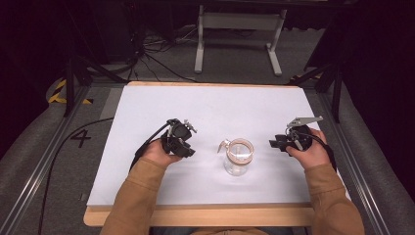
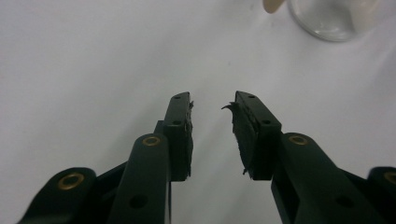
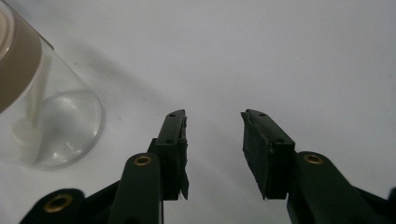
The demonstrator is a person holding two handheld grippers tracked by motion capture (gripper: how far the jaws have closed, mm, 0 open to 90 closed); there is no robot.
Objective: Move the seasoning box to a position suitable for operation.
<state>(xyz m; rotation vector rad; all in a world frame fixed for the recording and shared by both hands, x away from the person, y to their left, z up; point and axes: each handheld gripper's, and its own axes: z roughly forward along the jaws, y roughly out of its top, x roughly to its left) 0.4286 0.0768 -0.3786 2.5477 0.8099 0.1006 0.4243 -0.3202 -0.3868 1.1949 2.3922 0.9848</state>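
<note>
Now both tongs hover low over the white desk (image 1: 147, 186), one on each side of the jar (image 1: 238, 157) — a clear glass jar with a tan ring round its mouth, standing upright near the middle of the desk's near half. Left tongs (image 1: 182, 142) sit to the jar's left, apart from it; in the left gripper view (image 2: 212, 109) the jaws stand partly open with bare desk between the pads, and the jar's glass base (image 2: 327, 18) shows at the top right, well clear of the tips. Right tongs (image 1: 275, 143) sit just right of the jar, pointing toward it — close, but not touching. In the right gripper view (image 3: 214, 116) those jaws are also partly open and hold nothing, and the jar (image 3: 51, 116) looms at the left with a white stick leaning inside it. Both hands grip their handles, brown sleeves coming in from the near edge.
</note>
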